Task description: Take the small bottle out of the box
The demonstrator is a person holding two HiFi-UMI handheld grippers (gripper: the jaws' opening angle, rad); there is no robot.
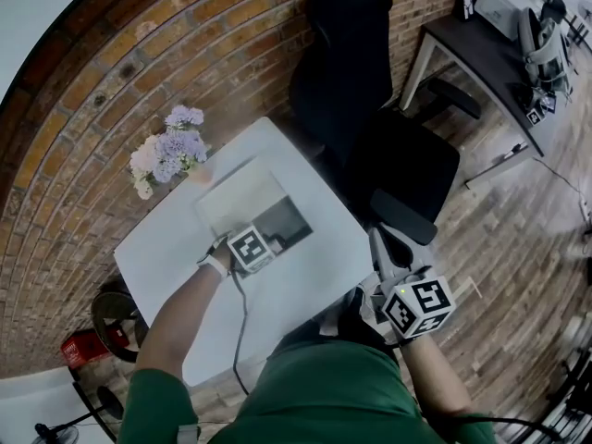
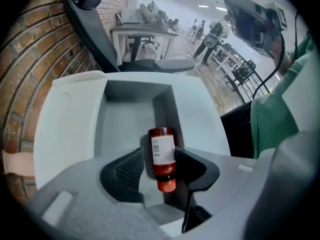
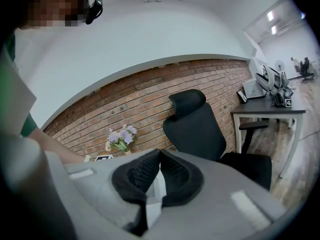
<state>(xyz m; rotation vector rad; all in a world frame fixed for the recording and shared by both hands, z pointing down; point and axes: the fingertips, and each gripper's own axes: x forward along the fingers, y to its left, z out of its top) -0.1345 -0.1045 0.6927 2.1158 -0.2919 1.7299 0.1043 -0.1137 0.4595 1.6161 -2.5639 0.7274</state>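
Weight should be slight: the small bottle (image 2: 162, 151), red with a paper label and an orange cap (image 2: 167, 185), looks rigid and smooth. It is likely to slip or roll, so the labelled middle of the body seems the safest place to pinch. It lies on the floor of the white box (image 2: 75, 119), along the right inner wall, cap toward the left gripper (image 2: 159, 156). That gripper's jaws stand apart astride the body, the right one against it and the left just short, so I judge it not yet clenched. The box sits about mid-tabletop (image 1: 305, 276), toward the edge beside the office chair (image 1: 370, 109). Off the near right corner, the right gripper (image 3: 160, 156) hangs pinched together on nothing.
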